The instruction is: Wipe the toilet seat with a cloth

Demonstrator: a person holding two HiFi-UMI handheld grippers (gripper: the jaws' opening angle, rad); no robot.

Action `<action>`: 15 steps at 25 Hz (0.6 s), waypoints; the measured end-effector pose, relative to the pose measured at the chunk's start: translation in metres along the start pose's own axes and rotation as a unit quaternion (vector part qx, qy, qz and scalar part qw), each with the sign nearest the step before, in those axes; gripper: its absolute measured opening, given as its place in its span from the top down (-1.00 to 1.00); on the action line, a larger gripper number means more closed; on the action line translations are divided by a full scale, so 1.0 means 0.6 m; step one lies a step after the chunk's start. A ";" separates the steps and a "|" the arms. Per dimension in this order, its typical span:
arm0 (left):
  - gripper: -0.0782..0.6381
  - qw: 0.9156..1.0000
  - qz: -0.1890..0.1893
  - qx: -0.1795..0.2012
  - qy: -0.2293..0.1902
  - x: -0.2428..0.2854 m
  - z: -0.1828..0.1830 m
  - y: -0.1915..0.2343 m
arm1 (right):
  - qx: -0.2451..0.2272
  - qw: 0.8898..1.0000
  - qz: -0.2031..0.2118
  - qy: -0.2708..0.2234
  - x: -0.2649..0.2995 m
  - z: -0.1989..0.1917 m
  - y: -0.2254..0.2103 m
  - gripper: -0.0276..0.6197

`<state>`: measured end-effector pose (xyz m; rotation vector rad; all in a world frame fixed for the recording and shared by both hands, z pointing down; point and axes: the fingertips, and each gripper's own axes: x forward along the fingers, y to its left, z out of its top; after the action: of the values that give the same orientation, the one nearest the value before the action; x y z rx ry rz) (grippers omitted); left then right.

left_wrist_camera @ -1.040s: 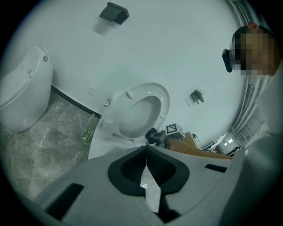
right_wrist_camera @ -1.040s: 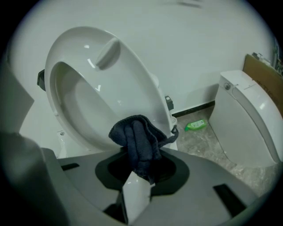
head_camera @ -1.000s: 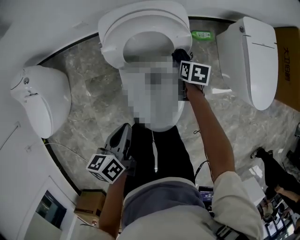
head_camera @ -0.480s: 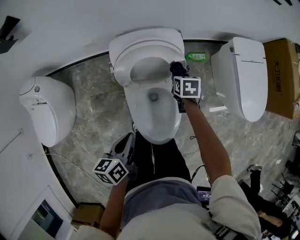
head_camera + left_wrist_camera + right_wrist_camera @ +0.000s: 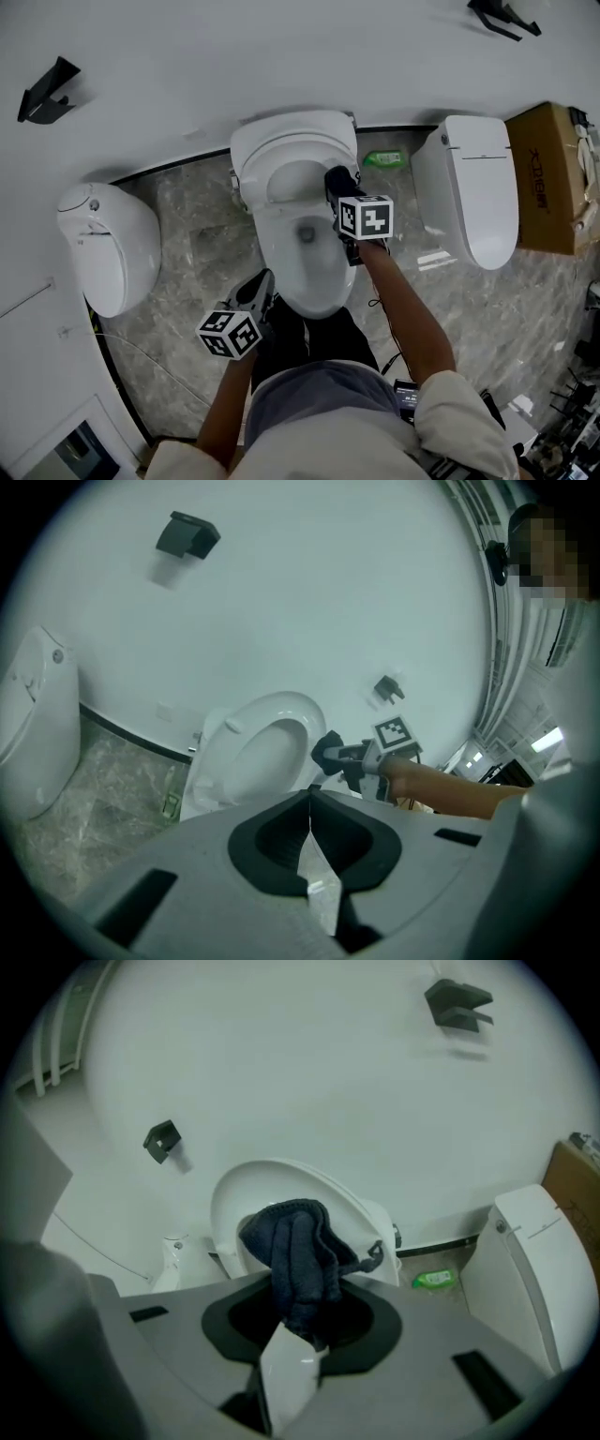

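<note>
A white toilet (image 5: 305, 253) stands against the wall with its seat (image 5: 281, 141) raised. My right gripper (image 5: 339, 186) is shut on a dark blue cloth (image 5: 336, 178), which it holds against the right side of the raised seat ring. In the right gripper view the cloth (image 5: 298, 1246) bulges out of the gripper (image 5: 298, 1321) in front of the seat (image 5: 352, 1206). My left gripper (image 5: 262, 283) hangs near the bowl's front left, shut and with nothing in it. In the left gripper view this gripper (image 5: 309, 803) points at the seat (image 5: 246, 761) and the cloth (image 5: 327, 751).
A second toilet (image 5: 103, 246) stands at the left and a third (image 5: 469, 202) at the right. A green bottle (image 5: 382, 159) lies on the marble floor by the wall. A cardboard box (image 5: 548, 178) sits at the far right. Black brackets (image 5: 45, 92) hang on the wall.
The head view has pulled back, so more wall shows. My right gripper has kept the cloth at the right side of the seat, shifting slightly inward. The left gripper has stayed low.
</note>
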<state>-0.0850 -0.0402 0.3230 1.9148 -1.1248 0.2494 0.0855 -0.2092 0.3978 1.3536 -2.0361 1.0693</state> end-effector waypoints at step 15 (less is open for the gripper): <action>0.75 0.973 0.030 0.230 -0.023 0.109 0.177 -0.050 | -0.005 0.991 0.133 -0.022 -0.278 -0.058 0.069 0.62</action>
<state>-0.0498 -0.1551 0.2779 2.2991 -1.2352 0.5407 0.1138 -0.0806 0.2817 1.1313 -2.2990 1.1451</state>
